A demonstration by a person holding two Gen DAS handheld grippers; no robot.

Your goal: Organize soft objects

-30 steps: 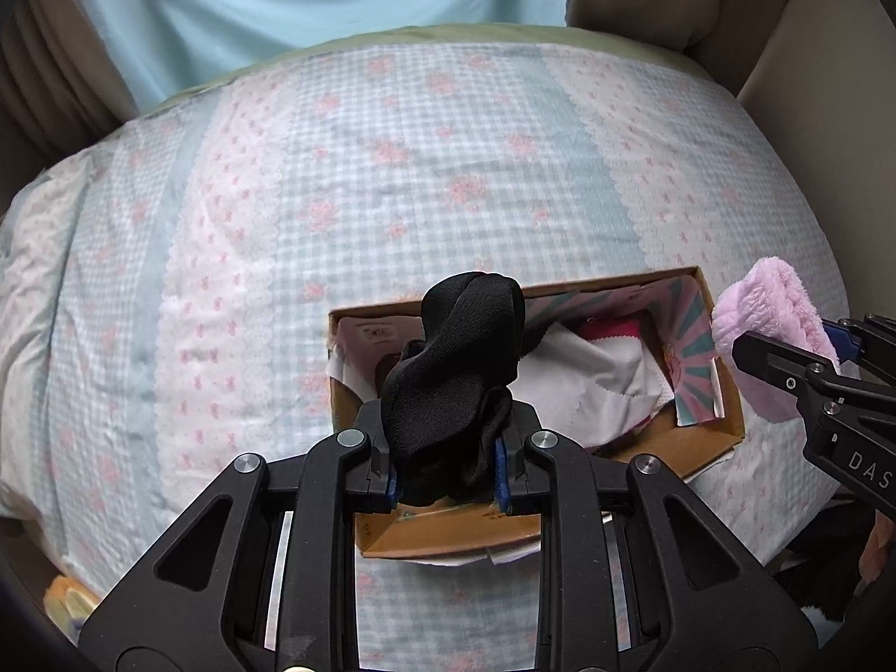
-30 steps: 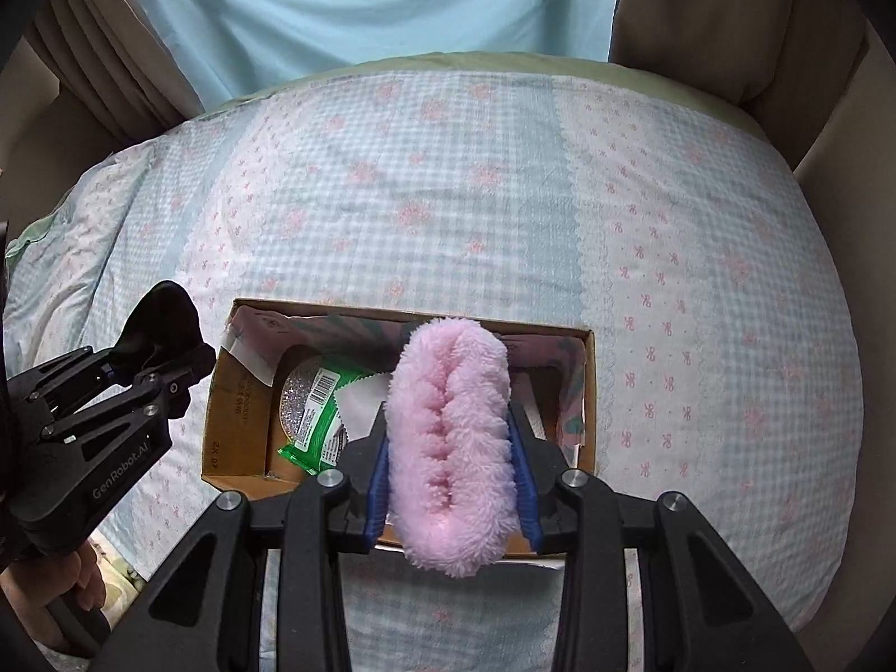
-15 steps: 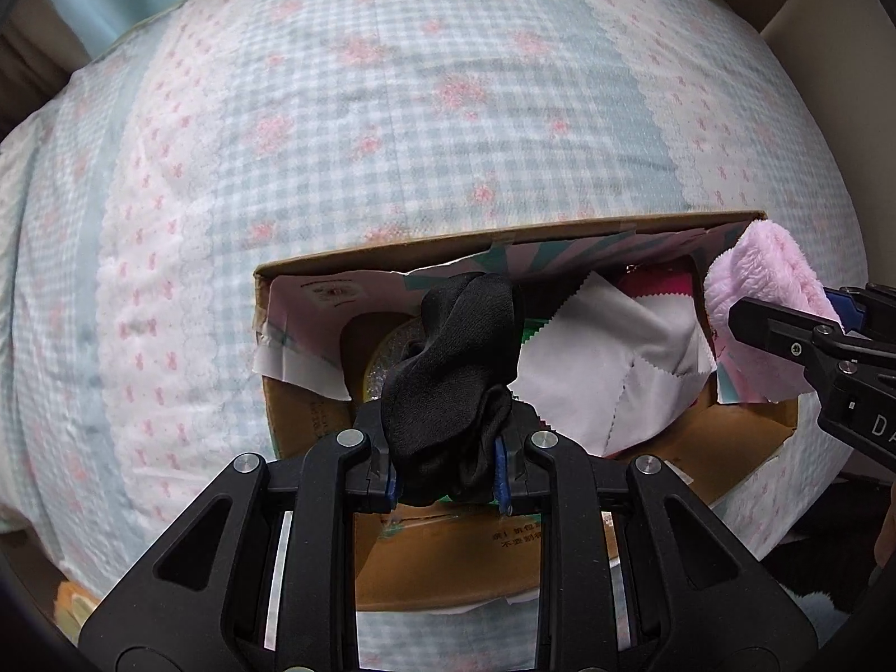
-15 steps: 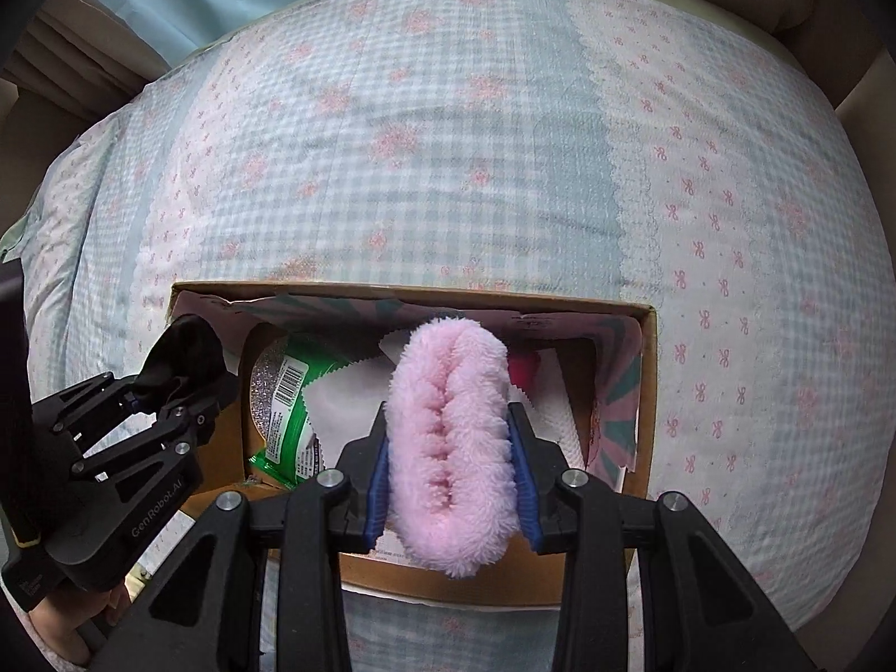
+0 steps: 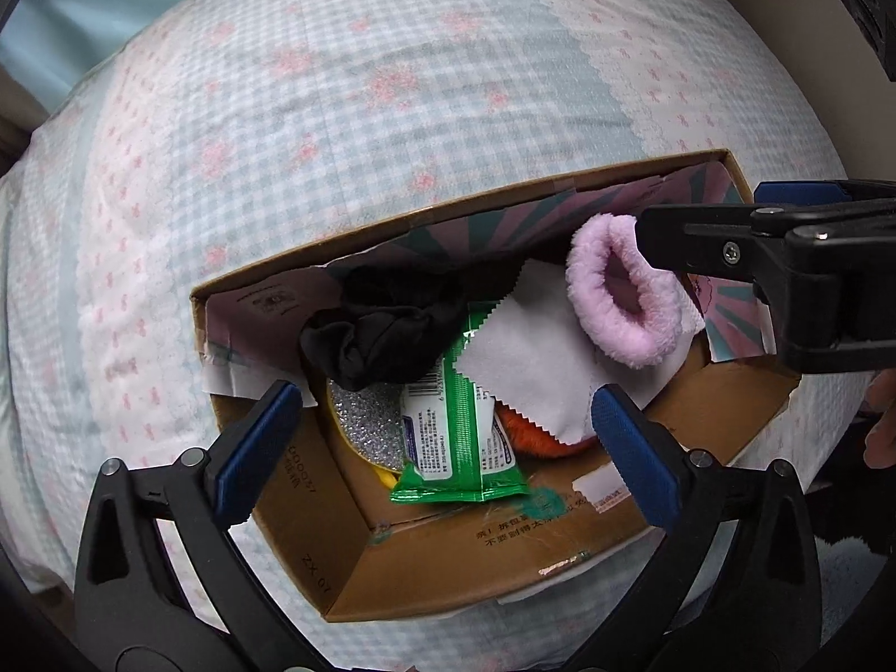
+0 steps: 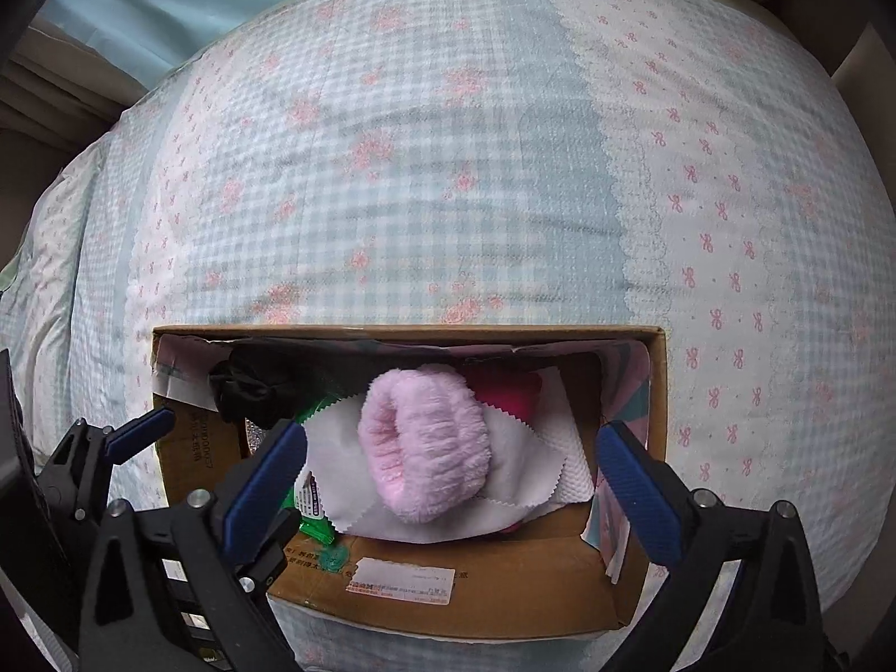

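An open cardboard box [image 5: 425, 571] [image 6: 493, 588] sits on the bed. A black soft cloth bundle [image 5: 381, 330] [image 6: 252, 392] lies in its far left corner. A pink fluffy band [image 5: 621, 291] [image 6: 425, 442] lies on white cloths [image 5: 532, 369] [image 6: 537, 476] inside the box. My left gripper [image 5: 442, 437] is open and empty over the box's near side. My right gripper [image 6: 448, 470] is open and empty, its jaws either side of the pink band, apart from it. The right gripper also shows in the left wrist view [image 5: 784, 263].
The box also holds a green wipes packet [image 5: 459, 425], a glittery silver disc [image 5: 369, 420], an orange item [image 5: 532, 437] and a red cloth [image 6: 504, 392]. The checked floral bedspread [image 6: 448, 168] spreads beyond the box. A beige wall [image 5: 784, 28] stands at the right.
Both grippers moved down over the box and opened. The black bundle dropped into the box's far left corner. The pink band dropped onto the white cloths.
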